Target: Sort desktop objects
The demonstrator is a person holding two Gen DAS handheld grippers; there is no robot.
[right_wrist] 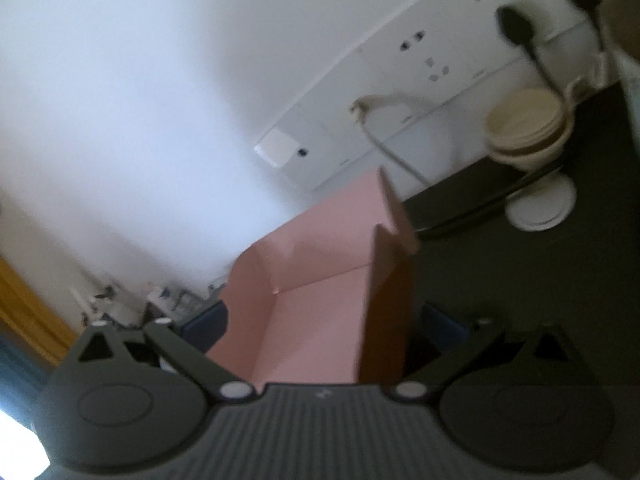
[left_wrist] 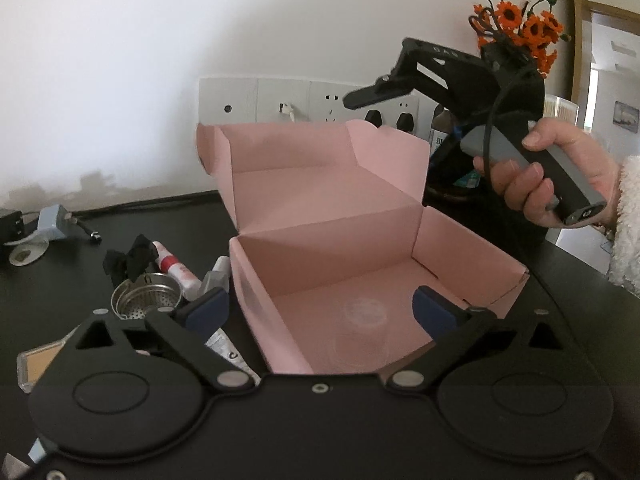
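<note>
An open pink cardboard box (left_wrist: 344, 248) stands on the black desk with its lid upright. A faint clear round plastic item (left_wrist: 362, 328) lies on the box floor. My left gripper (left_wrist: 320, 312) is open wide, one blue pad outside the box's left wall and the other inside near the right wall, and it grips nothing. A hand holds my right gripper (left_wrist: 372, 94) in the air above the box's back right corner. In the blurred right wrist view the right gripper (right_wrist: 326, 326) is open, with the pink box (right_wrist: 320, 280) and its side flap between the fingers but not pressed.
Left of the box lie a metal strainer (left_wrist: 146, 300), a red and white tube (left_wrist: 176, 268), a black clip (left_wrist: 132, 260), a white tube (left_wrist: 224, 344) and a tan case (left_wrist: 40, 364). Orange flowers (left_wrist: 520, 24) stand behind. Stacked bowls (right_wrist: 528, 132) and plugged wall sockets (right_wrist: 440, 60) are at the back.
</note>
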